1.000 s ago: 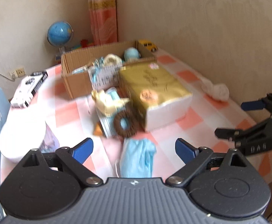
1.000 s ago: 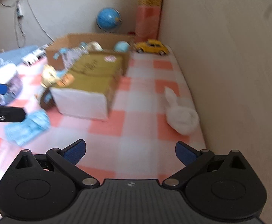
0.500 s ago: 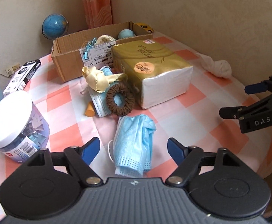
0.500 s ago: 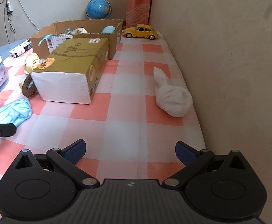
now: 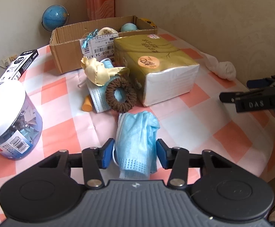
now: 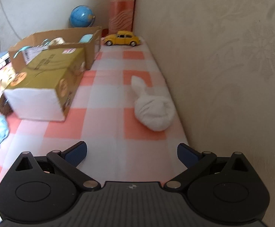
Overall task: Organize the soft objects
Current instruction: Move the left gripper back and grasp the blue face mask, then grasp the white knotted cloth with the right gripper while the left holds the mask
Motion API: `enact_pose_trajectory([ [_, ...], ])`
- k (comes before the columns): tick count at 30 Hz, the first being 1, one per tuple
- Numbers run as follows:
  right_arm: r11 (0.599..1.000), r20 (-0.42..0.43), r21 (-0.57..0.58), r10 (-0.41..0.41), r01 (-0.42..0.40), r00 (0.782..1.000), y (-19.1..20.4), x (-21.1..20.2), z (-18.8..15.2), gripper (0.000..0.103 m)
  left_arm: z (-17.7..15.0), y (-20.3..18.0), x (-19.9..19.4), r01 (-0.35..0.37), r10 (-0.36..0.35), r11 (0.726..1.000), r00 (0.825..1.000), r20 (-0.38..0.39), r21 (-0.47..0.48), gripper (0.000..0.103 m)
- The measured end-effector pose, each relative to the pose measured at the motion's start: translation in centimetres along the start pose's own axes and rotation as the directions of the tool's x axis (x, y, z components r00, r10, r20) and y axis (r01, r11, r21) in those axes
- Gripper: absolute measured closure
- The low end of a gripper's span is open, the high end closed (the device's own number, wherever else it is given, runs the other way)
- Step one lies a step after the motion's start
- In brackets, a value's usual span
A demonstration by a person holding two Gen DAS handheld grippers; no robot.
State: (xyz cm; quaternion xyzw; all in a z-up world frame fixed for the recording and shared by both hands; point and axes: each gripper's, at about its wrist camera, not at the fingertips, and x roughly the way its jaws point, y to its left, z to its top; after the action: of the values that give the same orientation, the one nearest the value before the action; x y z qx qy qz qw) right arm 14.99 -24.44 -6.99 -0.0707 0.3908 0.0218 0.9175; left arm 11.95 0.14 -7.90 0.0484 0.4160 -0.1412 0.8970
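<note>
You are working in a home, most likely a bedroom or child's corner. Ahead of your left tongs a table in a pink-and-white checked cloth (image 5: 197, 132) is pushed into a corner of patterned beige wallpaper (image 6: 222, 56), with a peach curtain (image 5: 99, 0) hanging at the far end. Beside that curtain stands a small blue globe (image 5: 55, 18), and far ahead of your right tongs a yellow toy car (image 6: 122, 37) is parked by the wall. Far to the left of the left tongs a wall socket (image 5: 8, 60) sits low on the wall.
</note>
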Motion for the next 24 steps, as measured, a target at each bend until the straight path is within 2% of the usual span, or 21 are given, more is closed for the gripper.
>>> enact_pose_trajectory([
  [9,1.000,0.022,0.009,-0.013,0.013,1.000,-0.4,2.5,1.6,0.006,0.4,0.0,0.3,0.007,-0.007,1.000,1.000,-0.008,-0.002,0.056],
  [14,1.000,0.034,0.017,-0.017,0.016,0.999,-0.7,3.4,2.7,0.014,0.8,-0.1,0.3,0.016,-0.016,1.000,1.000,-0.015,-0.001,0.056],
  [23,0.999,0.037,0.017,-0.036,0.035,0.999,-0.9,3.9,3.5,0.032,1.6,-0.1,0.5,0.035,-0.036,0.999,0.999,-0.025,-0.008,0.057],
  [24,0.999,0.034,0.024,-0.034,0.033,0.999,-1.1,3.9,3.6,0.040,1.6,-0.1,0.4,0.035,-0.035,0.999,0.999,-0.024,-0.007,0.059],
])
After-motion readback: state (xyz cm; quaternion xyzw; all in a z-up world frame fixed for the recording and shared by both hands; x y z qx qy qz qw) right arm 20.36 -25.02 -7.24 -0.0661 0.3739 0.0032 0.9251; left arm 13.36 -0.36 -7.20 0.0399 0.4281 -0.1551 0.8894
